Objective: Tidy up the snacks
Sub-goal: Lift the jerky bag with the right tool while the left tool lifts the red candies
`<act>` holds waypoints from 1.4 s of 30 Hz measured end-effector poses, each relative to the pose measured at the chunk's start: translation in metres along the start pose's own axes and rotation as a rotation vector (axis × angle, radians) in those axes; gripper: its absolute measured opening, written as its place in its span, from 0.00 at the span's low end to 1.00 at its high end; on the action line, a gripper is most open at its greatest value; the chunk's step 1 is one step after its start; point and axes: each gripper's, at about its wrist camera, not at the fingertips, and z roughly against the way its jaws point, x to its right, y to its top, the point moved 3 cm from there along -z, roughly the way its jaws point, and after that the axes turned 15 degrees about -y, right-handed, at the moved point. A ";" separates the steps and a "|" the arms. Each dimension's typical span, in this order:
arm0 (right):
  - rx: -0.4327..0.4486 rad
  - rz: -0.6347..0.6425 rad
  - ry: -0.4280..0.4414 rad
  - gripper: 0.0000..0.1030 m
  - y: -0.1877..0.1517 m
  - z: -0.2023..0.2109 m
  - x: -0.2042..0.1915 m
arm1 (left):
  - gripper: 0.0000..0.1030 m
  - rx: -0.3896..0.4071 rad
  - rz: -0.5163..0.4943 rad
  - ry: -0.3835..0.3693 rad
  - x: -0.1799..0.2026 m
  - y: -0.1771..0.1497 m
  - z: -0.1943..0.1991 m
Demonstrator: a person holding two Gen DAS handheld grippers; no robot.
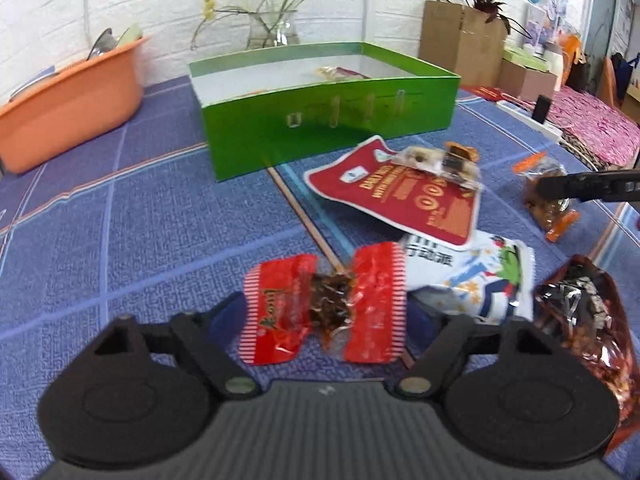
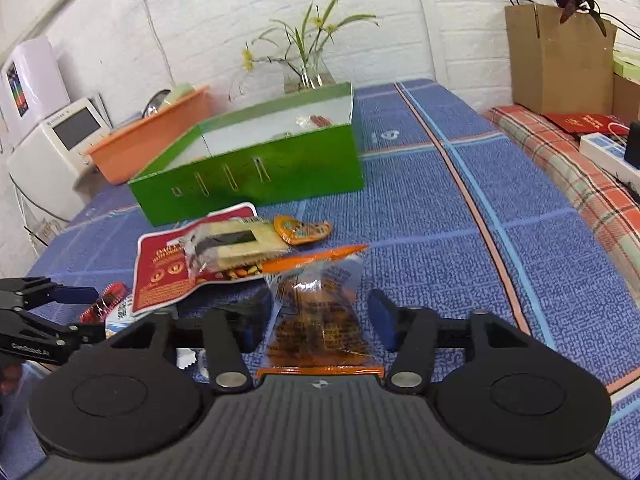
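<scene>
On the counter's near edge, snacks before a green box (image 1: 328, 128).
Left claw (image 1: 326, 312) spread wide around a red candy packet (image 1: 320, 300); right claw (image 2: 316, 316) wide around an orange-trimmed clear bag (image 2: 320, 320) (neither gripped).

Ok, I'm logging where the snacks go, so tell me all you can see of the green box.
The green box is a shallow, open-topped rectangular tray, glossy like coated card, green outside and pale inside. Its near wall has a few narrow slots. It sits flat on the blue cloth, past the loose packets, with an orange tub on one side and a glass vase behind. A packet or two lies inside, by the far wall. No gripper touches it.
</scene>
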 end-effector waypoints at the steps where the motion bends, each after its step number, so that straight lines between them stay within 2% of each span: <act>1: 0.000 0.019 0.004 0.93 -0.001 -0.002 -0.003 | 0.67 0.001 -0.008 0.000 0.002 -0.001 0.001; 2: 0.000 0.041 0.003 0.93 -0.003 -0.003 -0.006 | 0.62 0.002 -0.011 -0.001 0.004 -0.001 0.002; 3: 0.001 0.063 -0.001 0.89 -0.004 -0.005 -0.009 | 0.60 0.003 -0.016 0.000 0.006 0.000 0.003; 4: 0.009 0.093 -0.008 0.76 -0.006 -0.005 -0.012 | 0.57 0.005 -0.018 0.005 0.008 0.000 0.004; 7: 0.021 0.136 0.012 0.73 -0.008 -0.004 -0.015 | 0.54 0.017 -0.006 0.011 0.012 -0.007 0.009; 10: 0.018 0.126 0.020 0.73 -0.007 0.001 -0.012 | 0.51 0.056 0.058 -0.024 0.010 -0.014 0.024; 11: 0.023 0.119 0.021 0.73 -0.007 0.004 -0.011 | 0.40 0.086 0.095 -0.035 0.007 -0.016 0.032; 12: 0.029 0.110 0.023 0.73 -0.006 0.006 -0.009 | 0.33 0.124 0.139 -0.044 0.003 -0.018 0.040; 14: 0.046 0.085 0.033 0.73 -0.004 0.012 -0.008 | 0.33 0.171 0.196 -0.047 -0.004 -0.020 0.053; 17: 0.064 0.085 0.053 0.73 -0.001 0.017 -0.013 | 0.32 0.193 0.245 -0.039 -0.011 -0.024 0.058; 20: 0.074 0.077 0.090 0.73 0.002 0.022 -0.018 | 0.31 0.185 0.205 -0.029 -0.005 -0.025 0.060; 24: 0.088 0.059 0.112 0.73 0.004 0.027 -0.022 | 0.30 0.210 0.192 -0.053 0.002 -0.022 0.065; 25: 0.088 0.060 0.117 0.73 0.004 0.027 -0.022 | 0.29 0.223 0.199 -0.053 0.002 -0.021 0.067; 26: 0.089 0.059 0.121 0.73 0.004 0.028 -0.023 | 0.24 0.239 0.209 -0.061 0.001 -0.020 0.069; 28: 0.087 0.053 0.129 0.73 0.004 0.029 -0.023 | 0.23 0.275 0.232 -0.095 -0.001 -0.017 0.075; 29: 0.086 0.052 0.131 0.73 0.004 0.028 -0.024 | 0.25 0.293 0.242 -0.084 -0.004 -0.015 0.079; 31: 0.082 0.045 0.129 0.73 0.004 0.027 -0.022 | 0.25 0.311 0.257 0.000 -0.015 -0.014 0.083; 32: 0.078 0.036 0.128 0.73 0.003 0.026 -0.021 | 0.21 0.314 0.298 0.039 -0.025 -0.016 0.084; 33: 0.071 0.024 0.126 0.73 0.003 0.025 -0.019 | 0.21 0.311 0.348 0.047 -0.035 -0.019 0.085; 34: 0.065 0.016 0.127 0.73 0.003 0.023 -0.017 | 0.22 0.314 0.386 0.017 -0.042 -0.021 0.085; 36: 0.056 0.006 0.129 0.73 0.001 0.022 -0.015 | 0.66 0.295 0.358 -0.108 -0.046 -0.026 0.084; 37: 0.053 0.005 0.129 0.73 0.001 0.022 -0.015 | 0.88 0.265 0.345 -0.113 -0.044 -0.028 0.082; 38: 0.051 0.004 0.126 0.73 0.000 0.022 -0.014 | 0.94 0.223 0.343 -0.087 -0.041 -0.029 0.080; 40: 0.050 0.002 0.123 0.73 0.000 0.022 -0.014 | 0.95 0.151 0.336 -0.029 -0.030 -0.029 0.076; 42: 0.049 0.000 0.127 0.73 -0.001 0.022 -0.014 | 0.97 0.152 0.357 -0.016 -0.019 -0.029 0.077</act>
